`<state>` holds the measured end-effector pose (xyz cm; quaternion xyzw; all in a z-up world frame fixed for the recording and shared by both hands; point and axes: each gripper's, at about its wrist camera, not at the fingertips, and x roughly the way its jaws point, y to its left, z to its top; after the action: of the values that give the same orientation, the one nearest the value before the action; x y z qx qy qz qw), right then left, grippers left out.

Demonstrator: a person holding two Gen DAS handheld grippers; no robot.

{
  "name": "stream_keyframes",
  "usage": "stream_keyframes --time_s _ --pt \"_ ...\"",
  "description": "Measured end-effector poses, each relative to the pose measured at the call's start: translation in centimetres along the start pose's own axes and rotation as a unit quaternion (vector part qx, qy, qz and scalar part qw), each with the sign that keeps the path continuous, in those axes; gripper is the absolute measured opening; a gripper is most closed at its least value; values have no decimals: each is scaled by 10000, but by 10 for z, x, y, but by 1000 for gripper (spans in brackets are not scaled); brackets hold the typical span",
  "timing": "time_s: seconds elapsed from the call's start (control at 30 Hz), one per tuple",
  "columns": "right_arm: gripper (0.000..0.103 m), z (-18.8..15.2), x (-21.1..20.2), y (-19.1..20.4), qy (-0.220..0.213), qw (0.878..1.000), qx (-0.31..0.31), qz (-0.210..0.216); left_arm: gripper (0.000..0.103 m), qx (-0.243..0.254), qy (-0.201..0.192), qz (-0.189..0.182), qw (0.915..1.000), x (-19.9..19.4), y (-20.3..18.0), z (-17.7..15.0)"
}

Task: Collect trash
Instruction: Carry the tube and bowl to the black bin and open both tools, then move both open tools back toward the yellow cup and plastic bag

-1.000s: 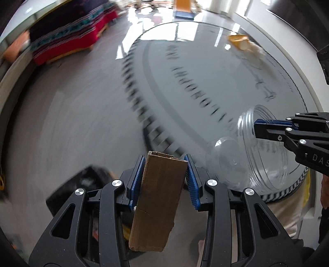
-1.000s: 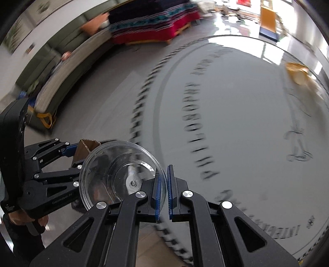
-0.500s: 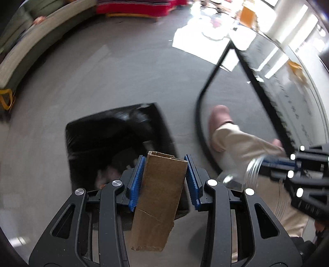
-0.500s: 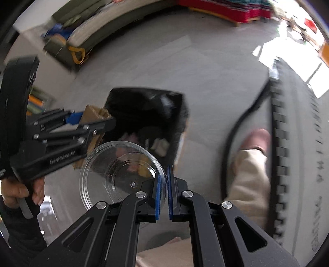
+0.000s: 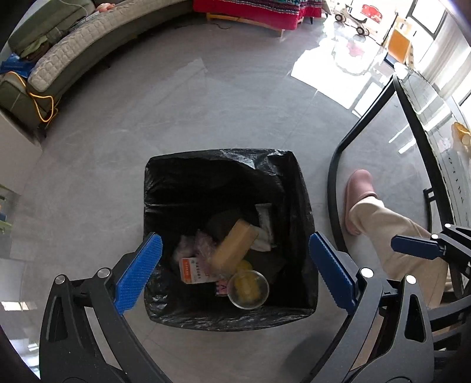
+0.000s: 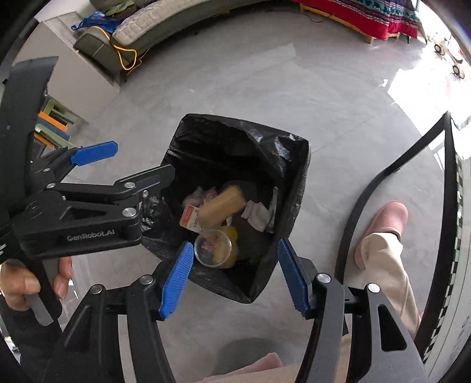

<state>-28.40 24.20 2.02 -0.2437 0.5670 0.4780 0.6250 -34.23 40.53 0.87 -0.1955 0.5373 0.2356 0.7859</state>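
Observation:
A black-lined trash bin (image 5: 300, 212) stands on the grey floor, also in the right wrist view (image 6: 297, 165). Inside it lie a brown cardboard piece (image 5: 235, 244) (image 6: 222, 204), a clear plastic cup (image 5: 248, 290) (image 6: 213, 247), an orange-and-white box (image 5: 192, 269) and white wrappers. My left gripper (image 5: 232, 269) is open and empty above the bin's near side; it also shows at the left of the right wrist view (image 6: 129, 162). My right gripper (image 6: 234, 277) is open and empty above the bin's near corner.
A glass table with a black frame (image 5: 412, 123) is at the right. The person's leg and pink slipper (image 5: 360, 194) stand beside the bin. A grey sofa (image 5: 73, 50) and a red-covered bench (image 5: 265, 11) lie far back.
Both grippers have opened. The cardboard piece left my left gripper and the clear cup left my right gripper; both now lie in the bin. Both views now look straight down on the bin.

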Motion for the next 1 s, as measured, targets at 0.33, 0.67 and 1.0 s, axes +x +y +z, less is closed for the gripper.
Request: stream_keyframes --time_s 0.33,0.67,1.0 --pt "61 -9 -22 -30 -252 9992 250 188 97 391 -69 -151 9991 -8 -45 14" --pt "61 -28 -84 -108 -751 9943 753 45 97 1046 -211 -518 9929 -27 -136 49" --pt "61 -65 -144 -228 -1218 9760 1785 -255 97 1964 -293 -933 9756 -40 -269 86"
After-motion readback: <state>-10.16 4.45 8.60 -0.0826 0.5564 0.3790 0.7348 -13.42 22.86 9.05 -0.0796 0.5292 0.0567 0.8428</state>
